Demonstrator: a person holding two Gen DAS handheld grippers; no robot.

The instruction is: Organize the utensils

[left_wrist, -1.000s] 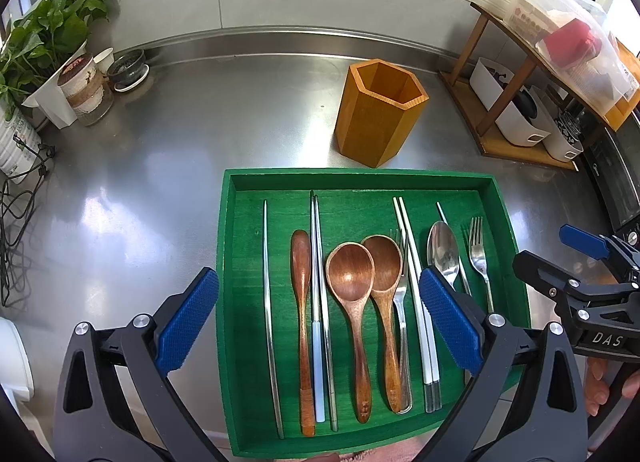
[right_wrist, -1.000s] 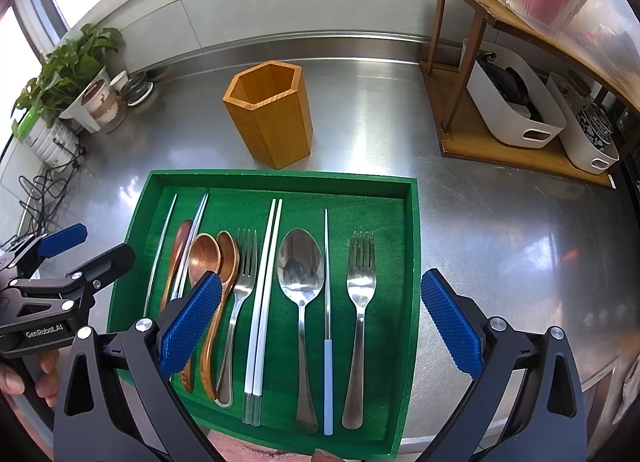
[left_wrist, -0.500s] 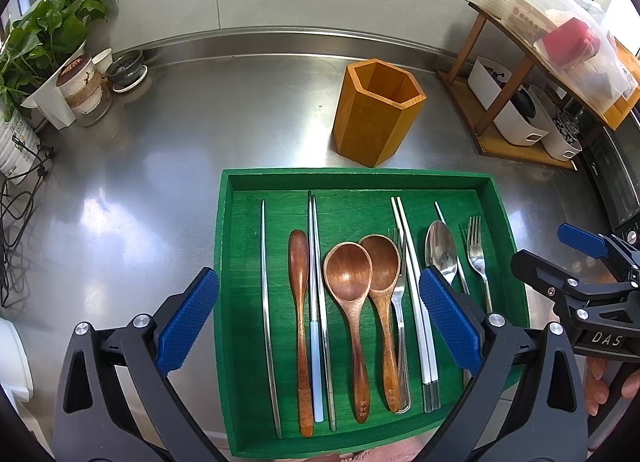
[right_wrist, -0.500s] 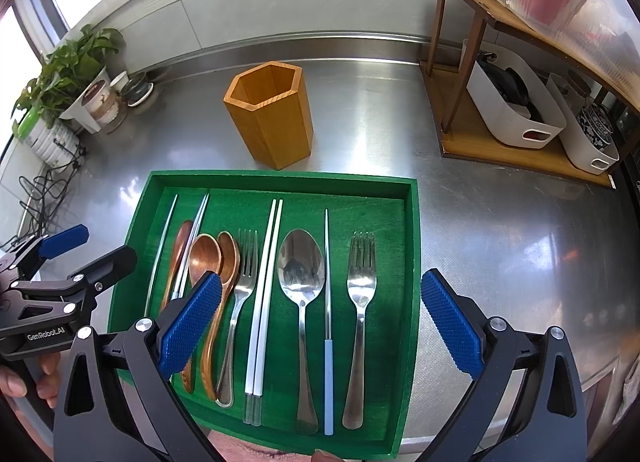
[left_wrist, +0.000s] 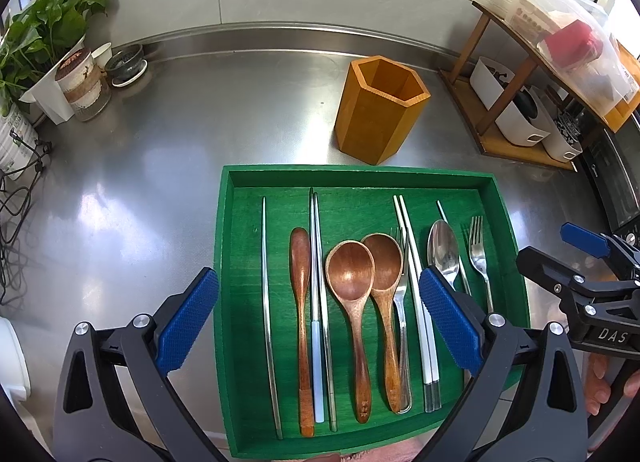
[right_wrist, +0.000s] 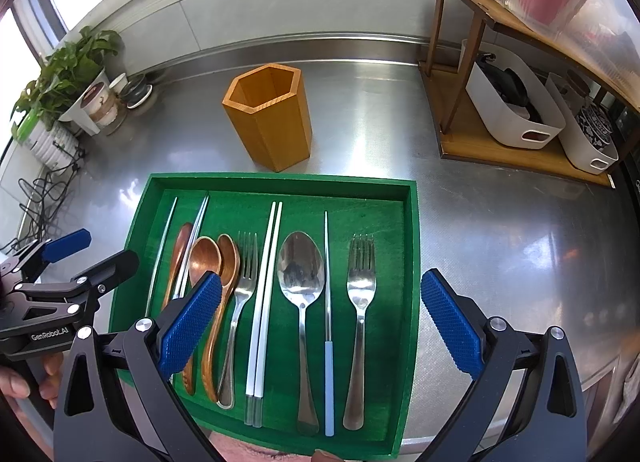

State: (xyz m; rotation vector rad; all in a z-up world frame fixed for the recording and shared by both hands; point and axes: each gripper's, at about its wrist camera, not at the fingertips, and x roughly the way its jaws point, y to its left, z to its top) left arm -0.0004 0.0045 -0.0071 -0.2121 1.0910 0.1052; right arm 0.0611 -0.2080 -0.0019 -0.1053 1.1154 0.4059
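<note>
A green tray (left_wrist: 224,230) (right_wrist: 412,262) on the steel counter holds utensils laid side by side: two wooden spoons (left_wrist: 352,282) (right_wrist: 204,258), metal chopsticks (left_wrist: 265,282), white chopsticks (right_wrist: 264,294), a steel spoon (right_wrist: 301,274), two forks (right_wrist: 361,282) (left_wrist: 478,254) and a blue-handled chopstick (right_wrist: 328,342). Behind the tray stands an empty orange hexagonal wooden holder (left_wrist: 380,110) (right_wrist: 270,114). My left gripper (left_wrist: 318,322) hovers open over the tray's near left half. My right gripper (right_wrist: 320,322) hovers open over its near right half. Neither holds anything.
Potted plants (left_wrist: 36,46) and cups (left_wrist: 82,82) sit at the back left, with cables (left_wrist: 16,198) along the left edge. A wooden shelf (right_wrist: 500,142) with white bins (right_wrist: 516,110) stands at the right. Bare steel counter (left_wrist: 140,166) surrounds the tray.
Both views have shifted only very slightly; the tray sits a touch higher in the left wrist view. Both grippers stay open and empty.
</note>
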